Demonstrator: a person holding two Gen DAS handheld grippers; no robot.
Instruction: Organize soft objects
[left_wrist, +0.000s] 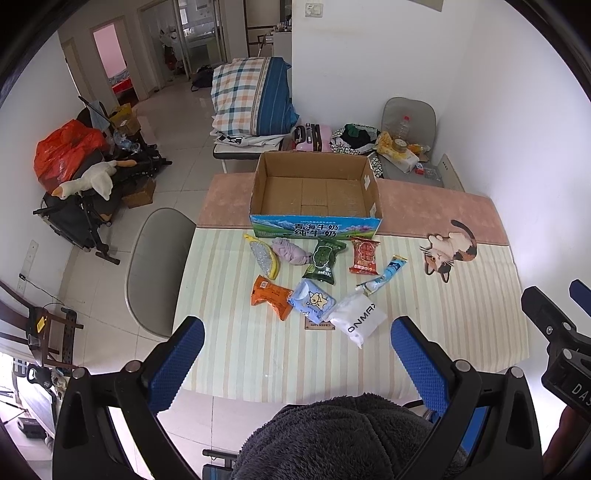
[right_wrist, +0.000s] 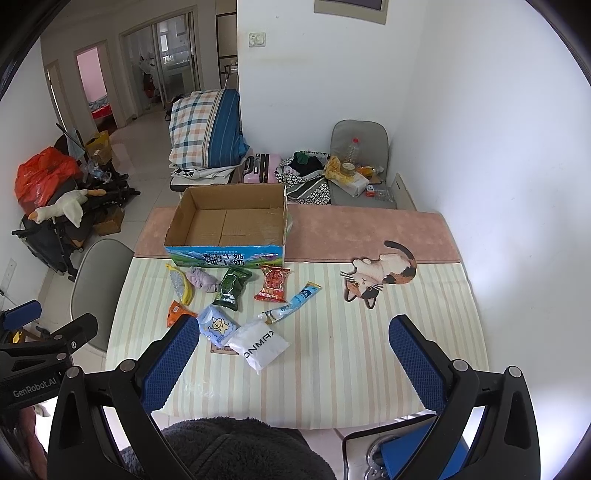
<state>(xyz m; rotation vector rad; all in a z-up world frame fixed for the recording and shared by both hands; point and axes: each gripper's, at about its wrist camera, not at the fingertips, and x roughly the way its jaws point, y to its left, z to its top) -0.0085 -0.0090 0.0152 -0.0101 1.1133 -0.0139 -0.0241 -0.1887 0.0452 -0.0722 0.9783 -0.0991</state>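
In the left wrist view the left gripper (left_wrist: 297, 363) hung above the table's (left_wrist: 461, 306) near edge, its blue fingers (left_wrist: 177, 363) spread wide and holding nothing, with the right gripper (left_wrist: 554, 325) just showing at the right side. The soft things lay bunched at the table's middle, just in front of an open box (left_wrist: 314, 199) that stood at the far edge and looked empty: a sponge (left_wrist: 264, 256), a lilac cloth (left_wrist: 290, 251), a green pack (left_wrist: 325, 260), a red pack (left_wrist: 365, 256), a tube (left_wrist: 384, 277), an orange pack (left_wrist: 269, 297), a blue tissue pack (left_wrist: 312, 302) and a white pouch (left_wrist: 356, 319) nearest the grippers. All looked light and yielding; the shiny wrappers would likely slip and crumple, so a pinch across the middle or on a sealed end seemed best, while the cloth could be taken anywhere. In the right wrist view the right gripper (right_wrist: 293, 360) also stood spread and empty over the near edge, the white pouch (right_wrist: 264, 345) just ahead of its left finger (right_wrist: 171, 360). The table wore a striped cloth with a cat mat (right_wrist: 380, 277) toward its right side; beyond lay a tiled floor, chairs and folded bedding (right_wrist: 207, 129) against white walls
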